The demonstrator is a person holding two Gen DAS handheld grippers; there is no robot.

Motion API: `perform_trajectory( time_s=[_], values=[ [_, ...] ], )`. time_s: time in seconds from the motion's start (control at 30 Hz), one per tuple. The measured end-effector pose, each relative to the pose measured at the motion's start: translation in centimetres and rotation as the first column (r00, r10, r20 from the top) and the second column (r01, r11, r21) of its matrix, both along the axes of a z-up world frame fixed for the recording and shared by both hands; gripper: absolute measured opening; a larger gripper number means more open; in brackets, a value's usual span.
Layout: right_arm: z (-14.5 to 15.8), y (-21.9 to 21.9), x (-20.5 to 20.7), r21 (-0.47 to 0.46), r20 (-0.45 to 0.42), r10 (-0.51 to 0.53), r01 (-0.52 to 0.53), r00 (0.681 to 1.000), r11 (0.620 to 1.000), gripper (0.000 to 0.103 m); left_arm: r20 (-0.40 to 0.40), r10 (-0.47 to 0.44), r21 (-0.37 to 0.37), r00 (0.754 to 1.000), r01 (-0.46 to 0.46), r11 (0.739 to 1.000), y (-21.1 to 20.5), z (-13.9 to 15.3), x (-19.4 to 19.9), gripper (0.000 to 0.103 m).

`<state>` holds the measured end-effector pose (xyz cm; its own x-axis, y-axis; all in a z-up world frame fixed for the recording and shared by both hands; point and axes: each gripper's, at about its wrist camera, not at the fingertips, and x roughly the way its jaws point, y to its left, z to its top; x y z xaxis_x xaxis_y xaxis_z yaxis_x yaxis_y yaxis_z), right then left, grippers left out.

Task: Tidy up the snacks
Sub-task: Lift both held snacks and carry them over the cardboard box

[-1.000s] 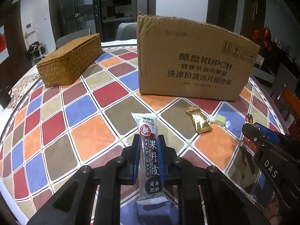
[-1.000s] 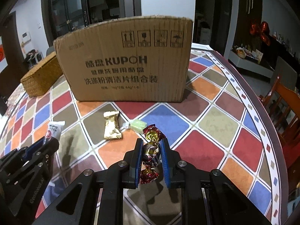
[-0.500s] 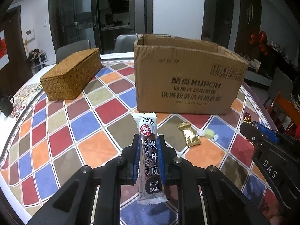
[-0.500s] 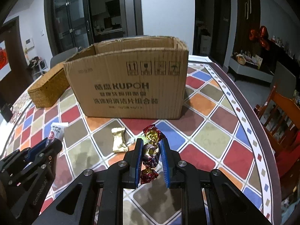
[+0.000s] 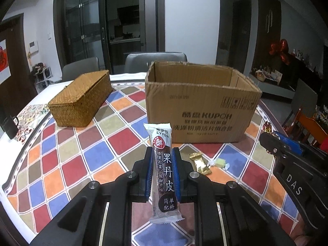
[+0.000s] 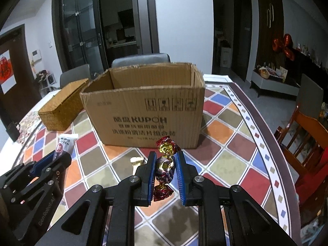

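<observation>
Beneath you spreads a round table [image 5: 67,143] tiled in red, blue, orange and olive diamonds. On it stands an open brown cardboard box [image 5: 201,110], with a woven wicker lidded basket [image 5: 82,100] well to its left. Your left gripper [image 5: 162,174] is clamped on a long dark fruit-leather bar in a white-ended wrapper [image 5: 164,176], held upright above the table. Your right gripper [image 6: 165,172] pinches a red-and-gold foil-twisted candy [image 6: 165,168]. 2 small sweets lie before the box: a gold foil packet [image 5: 199,163] and a pale green wrapped candy [image 5: 220,162].

Home dining room, tiled-pattern table [image 5: 114,143], chairs [image 5: 155,61], glass doors [image 6: 82,32]
</observation>
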<state>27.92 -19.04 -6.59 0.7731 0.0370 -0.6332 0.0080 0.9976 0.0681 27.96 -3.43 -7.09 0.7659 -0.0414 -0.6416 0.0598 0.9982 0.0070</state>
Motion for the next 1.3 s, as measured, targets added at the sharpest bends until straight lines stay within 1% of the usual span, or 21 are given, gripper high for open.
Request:
perform_trajectory(
  time_s=[0.53,0.87,1.3],
  values=[
    [4.2,-0.5,0.2,0.009,0.077,0.001,-0.001,0.997,1.000,0.020,0.074,-0.017,-0.004,0.997,0.017,1.000,-0.3,4.1,0.8,0.018],
    [6.5,-0.9,0.7,0.010,0.120,-0.005,0.004,0.993,1.000,0.020,0.115,-0.028,-0.003,0.993,0.028,1.000,-0.4,6.2,1.5,0.018],
    [8.3,-1.1,1.7,0.002,0.162,-0.008,0.007,0.987,1.000,0.020,0.150,-0.047,-0.001,0.988,0.047,0.999,-0.7,8.0,3.1,0.018]
  ],
)
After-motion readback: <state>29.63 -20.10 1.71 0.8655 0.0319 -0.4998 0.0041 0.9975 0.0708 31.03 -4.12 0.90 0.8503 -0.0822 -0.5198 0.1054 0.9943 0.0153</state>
